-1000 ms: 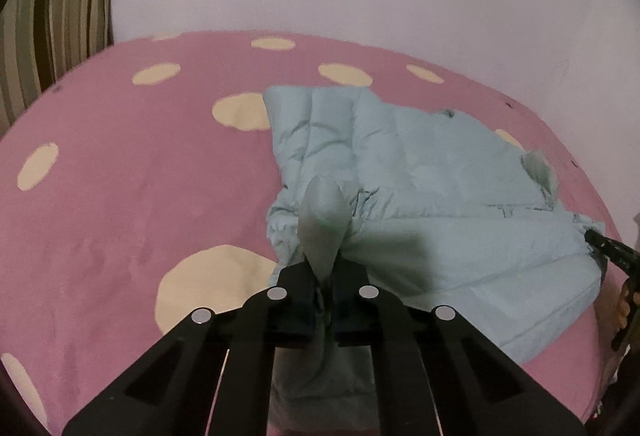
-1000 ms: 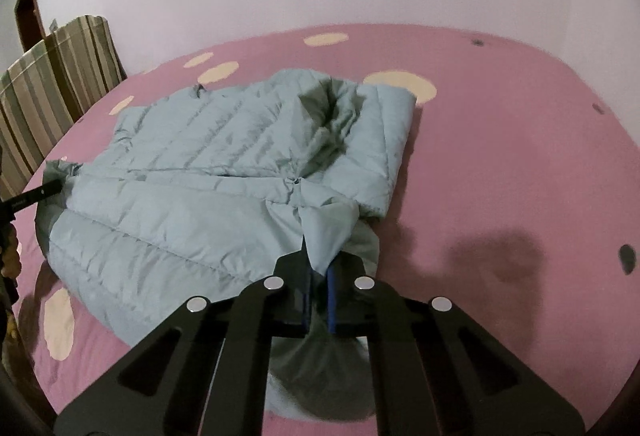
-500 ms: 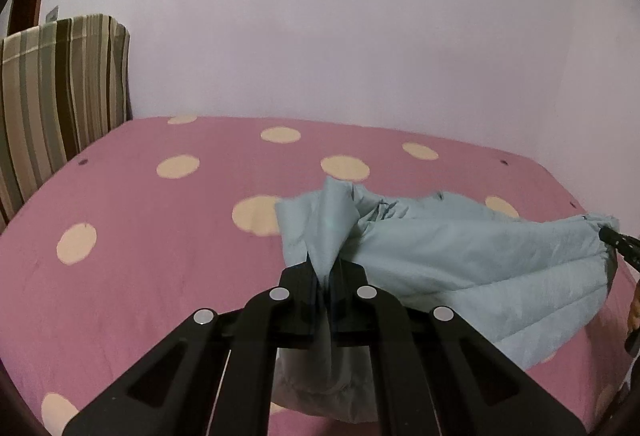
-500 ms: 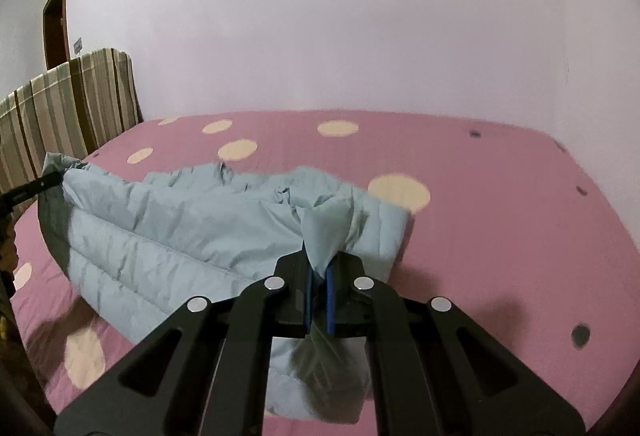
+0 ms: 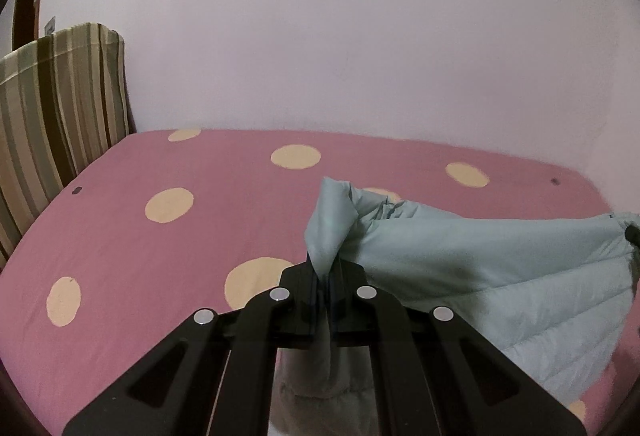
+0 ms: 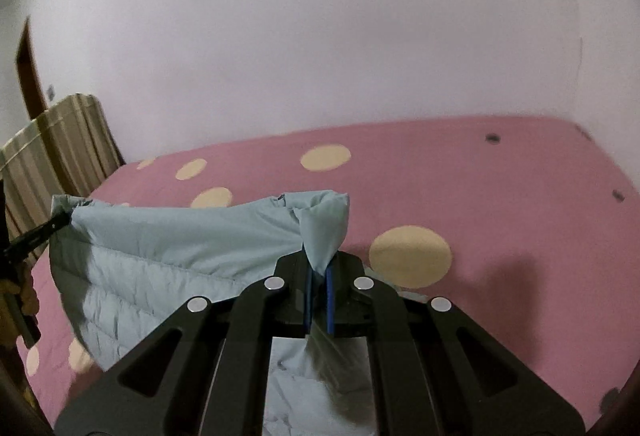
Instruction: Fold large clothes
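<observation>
A pale blue quilted jacket (image 5: 480, 268) hangs stretched in the air between my two grippers, above the pink bed. My left gripper (image 5: 326, 272) is shut on one corner, a tuft of cloth sticking up past its fingers. At the left wrist view's right edge the other gripper's tip (image 5: 632, 234) pinches the far corner. In the right wrist view my right gripper (image 6: 320, 272) is shut on its corner of the jacket (image 6: 180, 256), and the left gripper (image 6: 40, 236) holds the opposite corner at far left. The jacket's lower part hangs below the grippers.
The bed (image 5: 160, 236) has a pink sheet with cream dots and fills the floor of both views. A striped headboard (image 5: 52, 108) stands at the left. A plain wall (image 5: 320, 36) rises behind. A hand (image 6: 16, 288) shows at the left edge.
Both grippers have risen and carried the jacket off the bed, where it lay flat. It now hangs taut between them. More wall fills both views.
</observation>
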The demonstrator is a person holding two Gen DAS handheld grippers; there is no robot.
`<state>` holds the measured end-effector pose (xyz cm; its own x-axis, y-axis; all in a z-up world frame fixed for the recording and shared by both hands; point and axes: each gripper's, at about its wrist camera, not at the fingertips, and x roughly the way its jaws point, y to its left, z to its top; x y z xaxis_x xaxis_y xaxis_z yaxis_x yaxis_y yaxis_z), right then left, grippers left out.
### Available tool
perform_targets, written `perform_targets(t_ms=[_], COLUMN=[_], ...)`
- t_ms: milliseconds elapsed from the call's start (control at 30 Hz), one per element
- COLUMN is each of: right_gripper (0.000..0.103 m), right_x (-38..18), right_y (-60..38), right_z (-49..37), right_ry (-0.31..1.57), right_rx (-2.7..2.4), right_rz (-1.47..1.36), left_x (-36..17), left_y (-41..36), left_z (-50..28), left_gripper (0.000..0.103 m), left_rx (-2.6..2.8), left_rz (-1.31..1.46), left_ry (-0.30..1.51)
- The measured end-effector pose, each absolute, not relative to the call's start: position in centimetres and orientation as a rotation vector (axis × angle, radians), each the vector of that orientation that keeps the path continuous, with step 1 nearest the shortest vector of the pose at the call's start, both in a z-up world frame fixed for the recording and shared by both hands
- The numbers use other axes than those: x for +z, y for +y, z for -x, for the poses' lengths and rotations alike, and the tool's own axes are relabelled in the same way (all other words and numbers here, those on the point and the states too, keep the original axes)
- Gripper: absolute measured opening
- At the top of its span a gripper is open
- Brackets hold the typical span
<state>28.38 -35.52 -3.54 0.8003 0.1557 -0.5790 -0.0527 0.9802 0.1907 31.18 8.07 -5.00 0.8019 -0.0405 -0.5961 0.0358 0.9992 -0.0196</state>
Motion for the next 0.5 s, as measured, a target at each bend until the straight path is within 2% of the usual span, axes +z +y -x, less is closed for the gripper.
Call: perform_targets(t_ms=[267, 500], right_gripper=[0.004, 0.006], right_x=[-10.7, -16.5], right_y=[-35.9, -36.1], right_z=[-34.5, -37.2], right_ry=[0.785, 0.913], right_rx=[0.055, 0.021], right_rz=[-0.164, -0.159], left_x=[-12.3, -17.6], left_y=[6.4, 6.0], left_z=[-37.8, -39.9], left_gripper=[0.003, 0.004], left_rx=[0.032, 0.073], left_rz=[-0.084, -0.13], left_ry=[0.791, 0.884])
